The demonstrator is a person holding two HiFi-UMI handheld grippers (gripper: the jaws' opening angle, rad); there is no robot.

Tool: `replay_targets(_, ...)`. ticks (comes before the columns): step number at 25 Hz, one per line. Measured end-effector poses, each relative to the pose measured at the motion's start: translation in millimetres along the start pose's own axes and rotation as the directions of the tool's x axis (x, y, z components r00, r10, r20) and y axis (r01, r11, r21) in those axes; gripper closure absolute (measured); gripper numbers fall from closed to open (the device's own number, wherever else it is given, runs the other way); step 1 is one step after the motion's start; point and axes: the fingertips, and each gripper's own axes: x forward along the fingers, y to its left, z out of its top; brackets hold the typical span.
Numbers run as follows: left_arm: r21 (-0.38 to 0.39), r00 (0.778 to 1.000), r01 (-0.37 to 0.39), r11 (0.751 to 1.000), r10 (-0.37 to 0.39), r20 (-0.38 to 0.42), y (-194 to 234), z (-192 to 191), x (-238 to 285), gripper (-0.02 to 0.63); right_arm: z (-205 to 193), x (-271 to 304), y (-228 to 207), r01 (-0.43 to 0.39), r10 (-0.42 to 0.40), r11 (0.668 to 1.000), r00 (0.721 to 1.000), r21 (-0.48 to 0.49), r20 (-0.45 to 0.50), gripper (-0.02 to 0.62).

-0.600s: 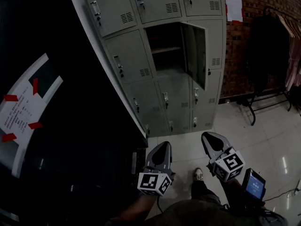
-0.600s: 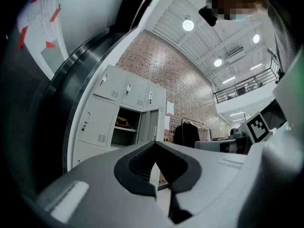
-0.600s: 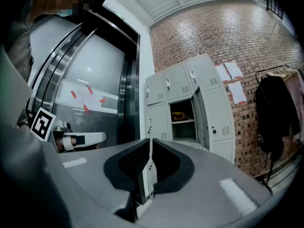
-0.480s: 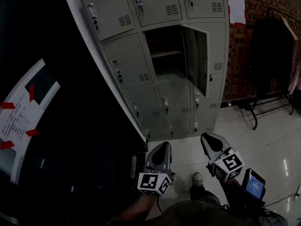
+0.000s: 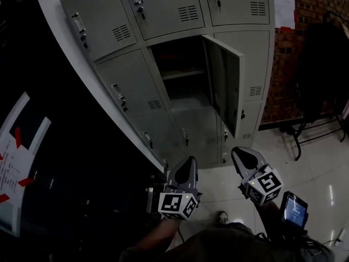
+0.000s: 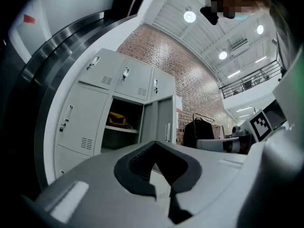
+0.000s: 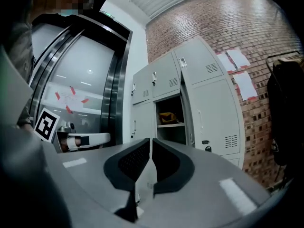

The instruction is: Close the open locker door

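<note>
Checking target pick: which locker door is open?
The middle-column door, one row below the top visible row: it stands swung out to the right, showing a shelf inside; the other doors sit flush.

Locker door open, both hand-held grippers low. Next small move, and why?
Probably raise the right hand-held gripper toward the free edge of the open locker door. The gripper hangs low, jaws together and empty, well short of the door, which stands out on its side.
</note>
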Motion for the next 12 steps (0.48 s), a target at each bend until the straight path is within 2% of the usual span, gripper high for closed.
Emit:
replay_targets(8,-0.003,1.000,0.015,1.000,-0.015,0.004,9,-2,68,0.611,0,40,-53,-0.001,0.001,1.000,1.000,-0.016,-0.017,0.588)
replay_targets(12,-0.006,0.999,0.046,0.999,-0.046,0.003,14,-7,89,0.611,1,51,-72,0.032,-0.032,0.999,0.999,-0.034,-0.011,0.585)
